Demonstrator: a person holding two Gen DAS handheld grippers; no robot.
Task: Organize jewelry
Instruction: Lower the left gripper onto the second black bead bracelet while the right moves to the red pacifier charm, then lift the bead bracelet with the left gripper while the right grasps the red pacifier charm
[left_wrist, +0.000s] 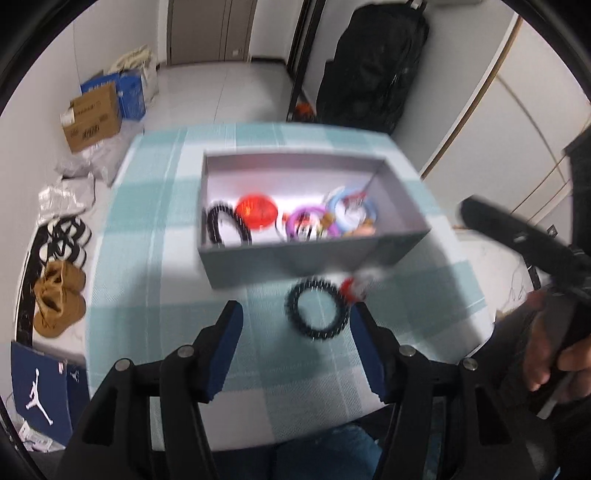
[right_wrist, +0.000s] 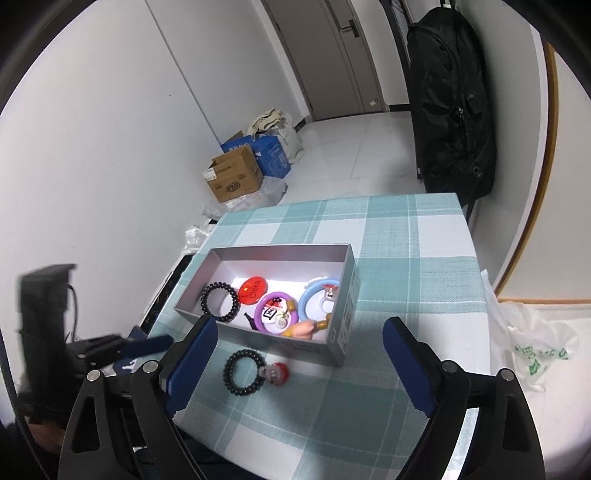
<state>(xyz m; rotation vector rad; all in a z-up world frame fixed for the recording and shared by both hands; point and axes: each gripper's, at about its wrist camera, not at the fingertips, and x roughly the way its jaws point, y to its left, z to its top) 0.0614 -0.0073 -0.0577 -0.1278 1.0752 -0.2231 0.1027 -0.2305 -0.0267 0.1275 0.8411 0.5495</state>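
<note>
Left wrist view: left gripper gapes wide, black bead bracelet just ahead between its fingers; right gripper also spread wide, empty.

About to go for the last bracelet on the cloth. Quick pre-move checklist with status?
1. Left gripper jaws open and empty: ok.
2. Right gripper jaws open and empty: ok.
3. Black bead bracelet outside the box, flat on the tablecloth: ok. It lies just ahead of the left jaws.
4. Red and white charm free of the bracelet: cannot tell. They touch; whether it is attached does not show.
5. Room in the box: ok. The far half of the floor is bare; another black bracelet, a red badge and coloured rings sit near the front wall.
6. Left wrist view sharp: not ok, blurred.
</note>
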